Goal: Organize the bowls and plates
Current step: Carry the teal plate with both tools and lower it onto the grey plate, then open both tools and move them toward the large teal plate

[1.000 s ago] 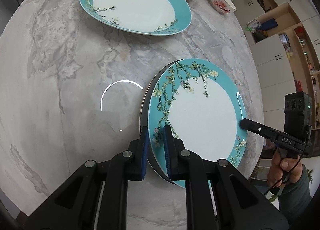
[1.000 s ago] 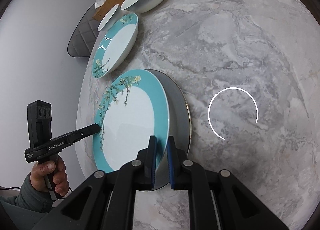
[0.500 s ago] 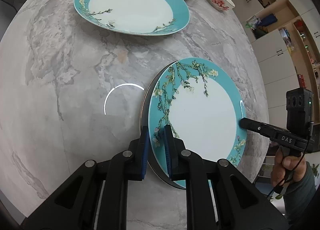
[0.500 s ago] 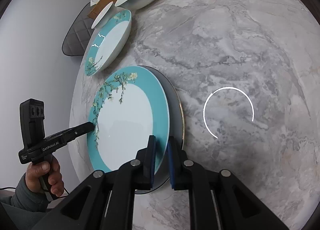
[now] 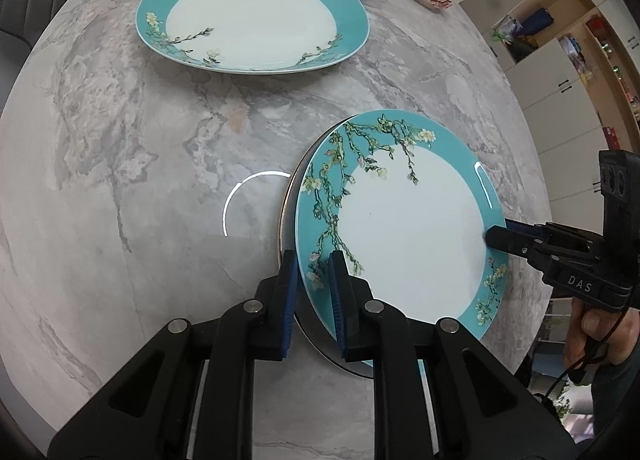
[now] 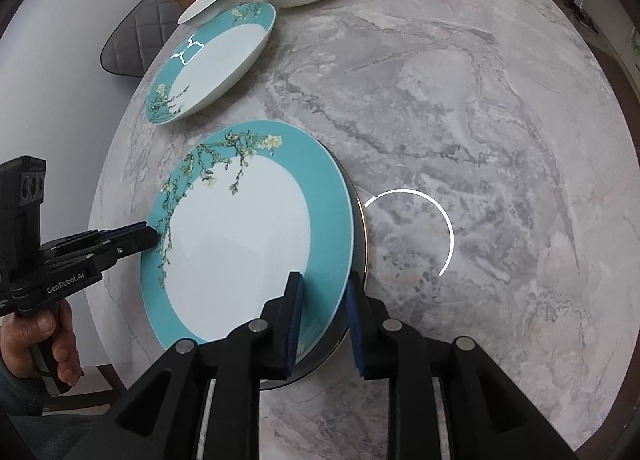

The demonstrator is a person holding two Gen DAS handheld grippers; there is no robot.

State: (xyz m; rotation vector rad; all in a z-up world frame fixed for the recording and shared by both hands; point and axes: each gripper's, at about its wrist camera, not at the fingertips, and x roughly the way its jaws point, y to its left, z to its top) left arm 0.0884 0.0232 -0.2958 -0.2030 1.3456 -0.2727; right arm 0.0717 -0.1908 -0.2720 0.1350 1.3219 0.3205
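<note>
Near table (image 5: 120, 140) edge: teal plate (image 5: 408, 236) atop dark plate (image 6: 360, 236). Left gripper (image 5: 312, 276) clamped on teal rim. Right gripper (image 6: 324, 300) just opening, pads off rim, rim between.

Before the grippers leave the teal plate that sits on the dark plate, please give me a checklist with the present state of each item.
1. Teal plate lies on dark plate: ok, though offset.
2. Right gripper released: ok; its jaws have just been opening and gaps show beside the rim.
3. Left gripper released: not ok; it pinches the rim.
4. Stack fully on table: cannot tell.
5. Second teal plate stands apart: ok.
</note>
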